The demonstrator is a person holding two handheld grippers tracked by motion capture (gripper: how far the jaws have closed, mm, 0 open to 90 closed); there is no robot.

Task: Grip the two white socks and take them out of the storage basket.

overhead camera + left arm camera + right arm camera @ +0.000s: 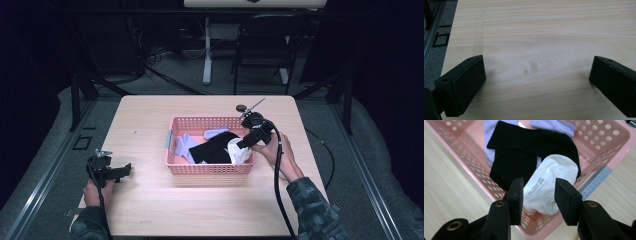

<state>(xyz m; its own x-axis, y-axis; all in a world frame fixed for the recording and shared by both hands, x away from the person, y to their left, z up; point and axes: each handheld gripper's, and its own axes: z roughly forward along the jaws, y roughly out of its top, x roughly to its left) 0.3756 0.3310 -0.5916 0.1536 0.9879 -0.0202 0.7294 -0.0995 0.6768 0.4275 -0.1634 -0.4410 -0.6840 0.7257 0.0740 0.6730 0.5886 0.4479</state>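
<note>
A pink perforated basket (210, 169) stands mid-table. In it lie a black sock (215, 147), a lavender sock (185, 145) and a white sock (239, 151). My right gripper (246, 143) hangs over the basket's right end, pointing down at the white sock. In the right gripper view, the gripper (539, 187) is open and its jaws frame the white sock (551, 177), which rests against the basket wall (461, 145) beside the black sock (516, 157). My left gripper (125, 170) is held low at the table's left front. It stands wide open (537, 67) over bare wood.
A small dark object (241, 107) lies on the table behind the basket. Past the far edge stand a black chair (262, 45) and a white table leg (207, 50). Bare wood lies left of and in front of the basket.
</note>
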